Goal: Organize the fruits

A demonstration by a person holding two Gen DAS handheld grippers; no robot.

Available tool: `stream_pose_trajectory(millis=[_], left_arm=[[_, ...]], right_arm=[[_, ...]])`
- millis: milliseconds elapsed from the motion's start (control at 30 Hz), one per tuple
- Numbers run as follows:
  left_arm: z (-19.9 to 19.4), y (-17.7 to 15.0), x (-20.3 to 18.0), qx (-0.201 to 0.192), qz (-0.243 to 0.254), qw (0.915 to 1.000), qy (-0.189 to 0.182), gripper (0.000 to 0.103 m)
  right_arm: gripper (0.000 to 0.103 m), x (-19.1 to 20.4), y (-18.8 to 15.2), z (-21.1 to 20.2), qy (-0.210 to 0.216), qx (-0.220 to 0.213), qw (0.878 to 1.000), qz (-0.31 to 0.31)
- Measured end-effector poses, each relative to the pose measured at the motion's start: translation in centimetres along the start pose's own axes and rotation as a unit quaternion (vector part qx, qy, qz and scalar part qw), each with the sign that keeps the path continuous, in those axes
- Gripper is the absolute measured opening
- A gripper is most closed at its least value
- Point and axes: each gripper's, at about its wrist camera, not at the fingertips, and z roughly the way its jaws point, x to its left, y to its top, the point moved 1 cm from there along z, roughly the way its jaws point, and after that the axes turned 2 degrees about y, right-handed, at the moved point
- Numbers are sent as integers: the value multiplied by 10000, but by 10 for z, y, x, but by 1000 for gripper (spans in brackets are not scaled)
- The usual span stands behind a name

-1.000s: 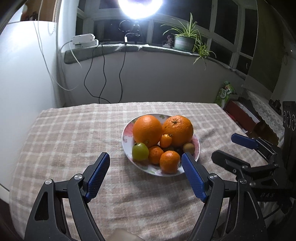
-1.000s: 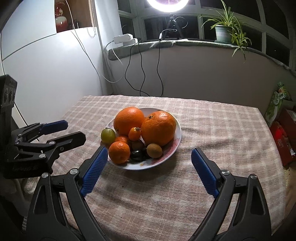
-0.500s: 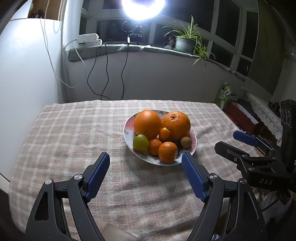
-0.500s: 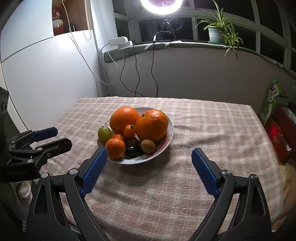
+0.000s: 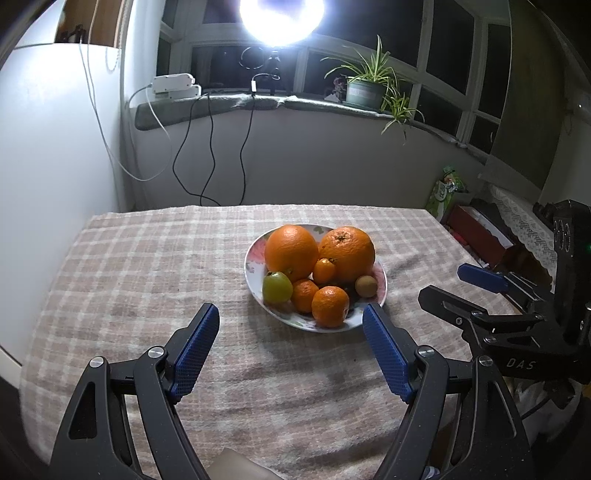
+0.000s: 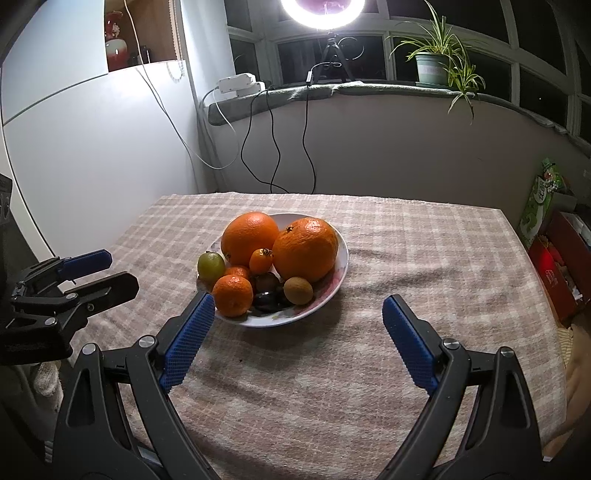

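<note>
Fruits sit heaped in a floral-rimmed plate [image 5: 255, 266] near the middle of a table covered by a checked cloth [image 5: 147, 266]. Two large oranges [image 5: 291, 252] fill the back of the plate, side by side and touching. A small orange kumquat-like fruit [image 5: 324, 270] nestles in the gap in front of them. A green fruit [image 5: 277, 287] lies at the plate's left edge, just beside a mandarin [image 5: 304, 294], and a second mandarin [image 5: 330, 306] sits at the front rim. A brown kiwi-like fruit [image 5: 366, 286] rests on the right side. From the right wrist view, dark fruits [image 6: 267, 291] show low in the plate between the front mandarin and the brown one; what kind they are I cannot tell.

The left gripper [image 5: 291, 349] hangs above the cloth on the near side of the plate, its blue-padded jaws spread wide with nothing between them; its right pad appears just short of the plate's front rim. The right gripper [image 6: 295, 338] hovers likewise, jaws spread and empty, its left pad overlapping the plate's near-left edge in its own view, though whether it touches cannot be told. Each gripper appears at the side of the other's view.

Behind the table, a ring light [image 6: 323, 11] glares above a windowsill holding a potted spider plant [image 6: 432, 62] and a white power strip [image 6: 240, 84], with cables hanging down the wall.
</note>
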Motion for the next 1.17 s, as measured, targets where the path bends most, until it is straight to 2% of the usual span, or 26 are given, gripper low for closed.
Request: stream_pose_trajectory(millis=[1167], left_arm=[[-2,1,-4,9,21,10000,4,80]], right_arm=[[94,0,-5,6,-7,65,10000,63]])
